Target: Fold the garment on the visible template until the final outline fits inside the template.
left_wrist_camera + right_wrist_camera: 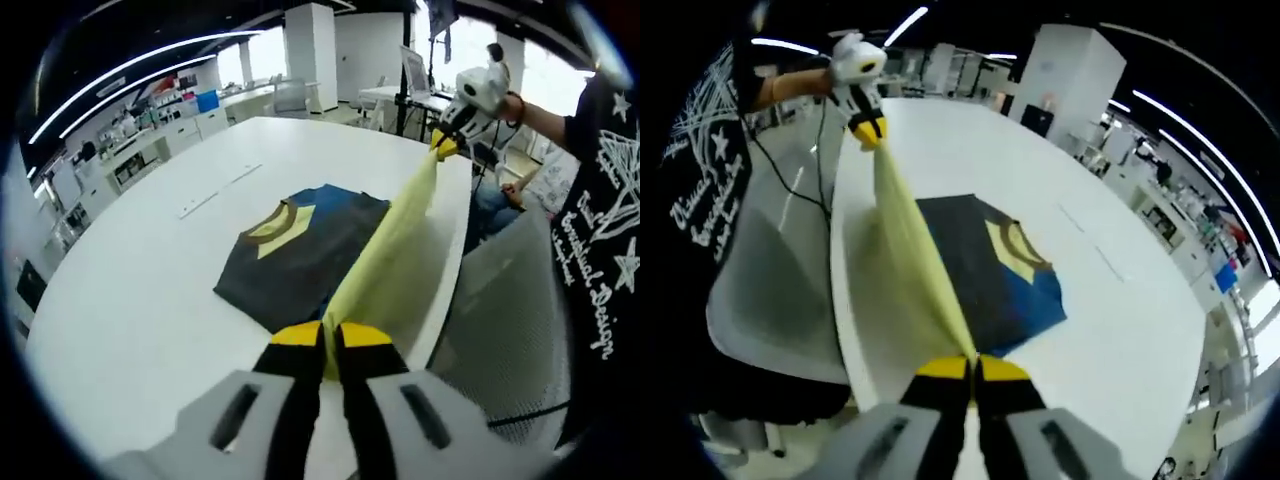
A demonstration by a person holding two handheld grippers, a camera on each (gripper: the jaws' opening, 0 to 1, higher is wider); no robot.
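A garment point(300, 250) lies on the white table point(130, 300), dark grey with a blue patch, a tan collar and a yellow panel. Its yellow side is lifted off the table's edge and pulled taut between both grippers. My left gripper point(330, 335) is shut on one end of that yellow fabric. The right gripper point(445, 140) pinches the other end, up at the far right. In the right gripper view my right gripper point(972, 365) is shut on the yellow strip, the left gripper point(865, 125) holds the far end, and the garment point(990, 270) lies flat between.
A grey mesh chair point(510, 300) point(770, 290) stands against the table edge under the lifted fabric. The person in a black printed shirt point(600, 200) stands beside it. Faint thin lines point(215, 190) mark the table beyond the garment. Desks and shelves stand behind.
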